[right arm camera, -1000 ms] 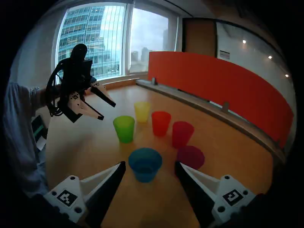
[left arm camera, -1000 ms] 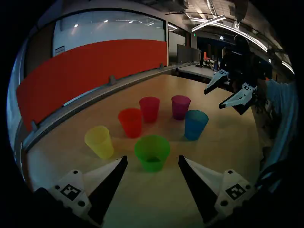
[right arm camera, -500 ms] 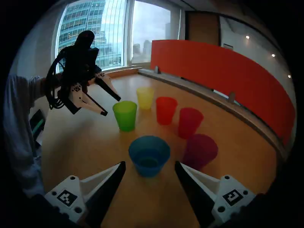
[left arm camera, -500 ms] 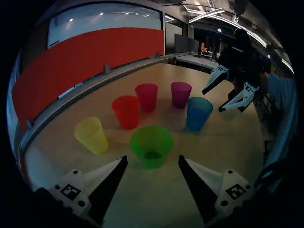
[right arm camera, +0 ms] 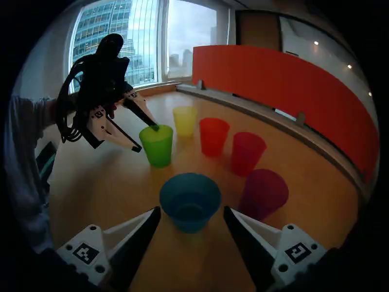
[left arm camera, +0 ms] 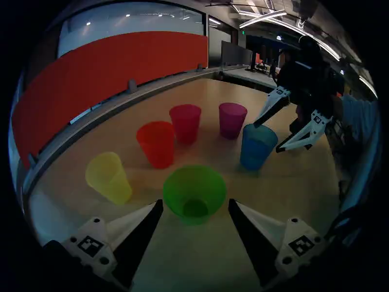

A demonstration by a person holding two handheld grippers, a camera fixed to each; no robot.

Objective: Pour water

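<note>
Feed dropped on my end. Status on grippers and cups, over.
Left gripper open, green cup just ahead. Right gripper open, blue cup just ahead. Yellow, red, pink, purple cups farther back, none blocking.

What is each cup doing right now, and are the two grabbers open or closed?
Green cup: upright, not gripped.
Blue cup: upright, not gripped.
Yellow cup: upright, untouched.
Orange cup: upright, untouched.
Red cup: upright, untouched.
Purple cup: upright, untouched.
Left gripper: open, fingers reaching around the green cup.
Right gripper: open, fingers reaching around the blue cup.
</note>
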